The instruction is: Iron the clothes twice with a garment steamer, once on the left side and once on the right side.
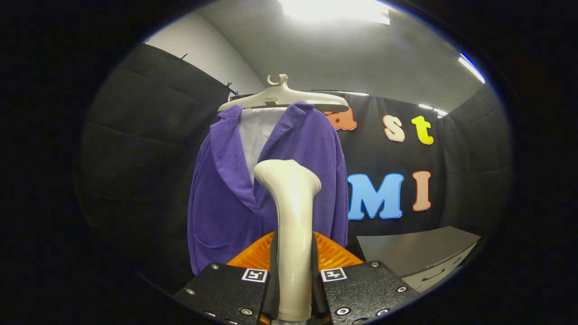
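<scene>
Gripper view: tool [293, 271] is clenched on the garment steamer [291, 212], both fingers pressing its cream handle from either side. Handle runs straight up between the fingers; the flared steamer head sits at the top, just ahead of the fingers, and faces away toward the jacket. Can't tell whether the head touches the fabric.

Purple corduroy jacket [226, 194] hangs beyond the fingers on a cream plastic hanger [282, 97], front open, lapels folded back, pale lining [255, 131] showing at the neck. Steamer head overlaps the jacket's front opening, roughly mid-chest, below the lining. Patch pocket visible low on the jacket's side panel.

Grey tabletop [415, 253] sits off to the side of the jacket, low, near the booth wall. Ceiling light [334, 9] glares overhead.
</scene>
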